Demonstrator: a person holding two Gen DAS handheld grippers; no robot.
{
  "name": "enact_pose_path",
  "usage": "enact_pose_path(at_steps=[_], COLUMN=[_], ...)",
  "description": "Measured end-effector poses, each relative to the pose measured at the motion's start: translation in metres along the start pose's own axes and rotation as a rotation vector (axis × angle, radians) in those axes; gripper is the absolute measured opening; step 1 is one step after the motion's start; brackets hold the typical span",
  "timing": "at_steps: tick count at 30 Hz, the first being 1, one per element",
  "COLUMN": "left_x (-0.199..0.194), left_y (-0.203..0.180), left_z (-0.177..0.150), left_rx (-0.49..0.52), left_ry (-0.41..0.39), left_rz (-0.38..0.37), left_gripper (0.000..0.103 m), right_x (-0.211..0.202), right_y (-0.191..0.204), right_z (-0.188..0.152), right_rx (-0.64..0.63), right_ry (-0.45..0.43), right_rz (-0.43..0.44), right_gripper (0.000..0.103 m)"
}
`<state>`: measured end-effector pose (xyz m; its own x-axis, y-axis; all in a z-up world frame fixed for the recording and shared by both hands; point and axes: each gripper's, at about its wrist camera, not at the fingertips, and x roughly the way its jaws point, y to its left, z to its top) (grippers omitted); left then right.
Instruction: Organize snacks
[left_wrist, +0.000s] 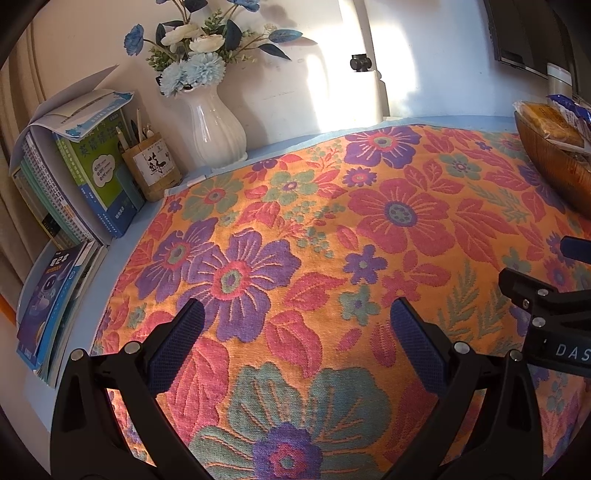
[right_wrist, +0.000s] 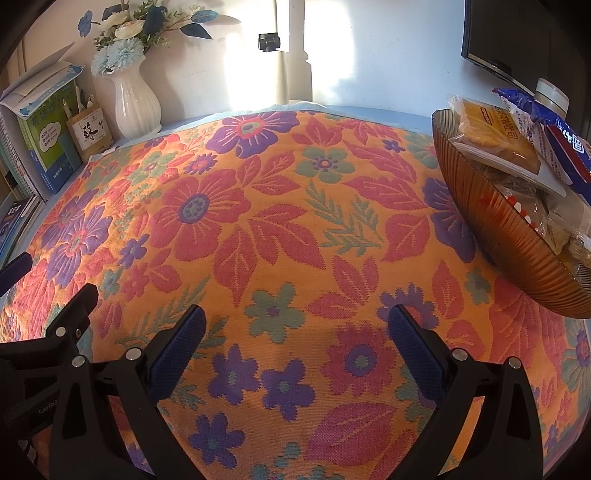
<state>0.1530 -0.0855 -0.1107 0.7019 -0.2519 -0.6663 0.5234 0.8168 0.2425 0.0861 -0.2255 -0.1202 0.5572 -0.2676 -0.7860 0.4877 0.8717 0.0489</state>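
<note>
Both claws, the left gripper (left_wrist: 297, 314) and right gripper (right_wrist: 297, 321), are wide open and hold nothing above the bright flowery cloth (right_wrist: 280, 229). The snack packets (right_wrist: 498, 136) sit in the brown ribbed glass bowl (right_wrist: 517, 251) at the right.

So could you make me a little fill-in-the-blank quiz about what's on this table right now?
1. The snack packets are piled in a ribbed brown ____.
2. The white vase holds blue and white ____.
3. Both the left hand-held gripper and the right hand-held gripper have their jaws ____, holding nothing.
4. The tablecloth is printed with a ____ pattern.

Missing words: bowl; flowers; open; floral
</note>
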Motion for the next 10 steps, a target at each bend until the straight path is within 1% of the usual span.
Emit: enact_pose_path(at_steps=[2,5,6,10], left_x=[0.003,0.013,0.013,0.010], left_y=[0.002,0.004,0.004,0.004], left_z=[0.001,0.001,0.001,-0.001], left_rx=[-0.006,-0.012,-0.015,-0.024], left_ry=[0.017,0.074,0.076,0.059], left_rz=[-0.010,-0.025,-0.026,0.012], left_gripper=[0.100,0.100,0.100,0.100], right_x=[0.000,0.001,0.001,0.001], right_y=[0.000,0.000,0.000,0.000], right_z=[0.000,0.000,0.000,0.000], right_rx=[0.000,0.001,0.001,0.004], right_ry=[0.000,0.004,0.008,0.012], right_rz=[0.000,-0.002,-0.002,0.001], right_gripper=[0.098,0.098,0.098,0.098])
